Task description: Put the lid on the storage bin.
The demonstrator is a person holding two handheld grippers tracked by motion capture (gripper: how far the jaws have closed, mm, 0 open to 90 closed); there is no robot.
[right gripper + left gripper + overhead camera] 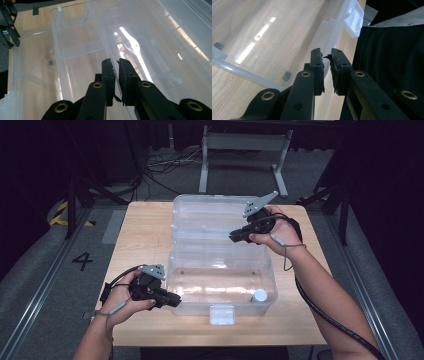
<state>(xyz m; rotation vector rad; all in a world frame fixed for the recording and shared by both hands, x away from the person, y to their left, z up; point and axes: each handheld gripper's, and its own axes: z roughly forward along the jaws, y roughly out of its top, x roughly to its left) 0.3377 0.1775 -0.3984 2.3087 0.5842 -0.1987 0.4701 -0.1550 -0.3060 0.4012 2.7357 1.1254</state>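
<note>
Both tongs pinch a clear plastic box (220, 270) on the counter (140, 235): left tongs (326, 65) clamp its near-left wall, right tongs (115, 72) grip the open lid's (210, 215) edge. One white cap (259, 295) lies inside.

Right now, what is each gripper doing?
Left gripper: shut on the clear plastic box's front wall.
Right gripper: shut on the clear lid's edge.

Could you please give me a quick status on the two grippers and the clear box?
Left gripper clamps the clear box's near-left rim. Right gripper pinches the open lid. Nothing blocking.
</note>
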